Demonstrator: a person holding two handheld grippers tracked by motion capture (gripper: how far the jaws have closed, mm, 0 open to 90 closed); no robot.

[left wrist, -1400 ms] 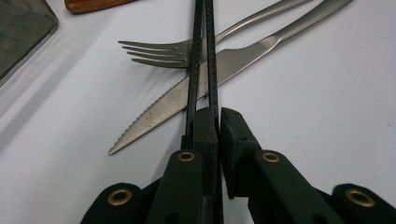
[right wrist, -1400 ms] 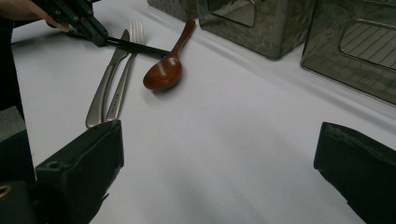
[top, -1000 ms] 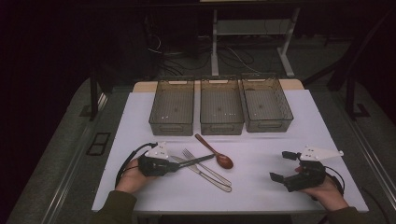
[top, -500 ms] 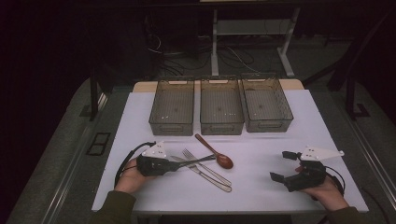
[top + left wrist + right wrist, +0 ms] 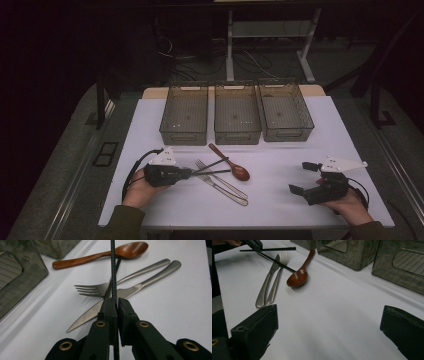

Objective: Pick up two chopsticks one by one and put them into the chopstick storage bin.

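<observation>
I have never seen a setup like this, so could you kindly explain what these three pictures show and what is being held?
A person sits at a white table with a hand-held two-jaw tool in each hand. The high view looks down from above; each of the other two pictures comes from a camera riding on one tool. The left gripper is shut on a pair of black chopsticks. The right gripper rests open, holding nothing. On the table lie a wooden spoon, a metal fork and a knife, side by side. Behind them stand three see-through bins in a row.
</observation>
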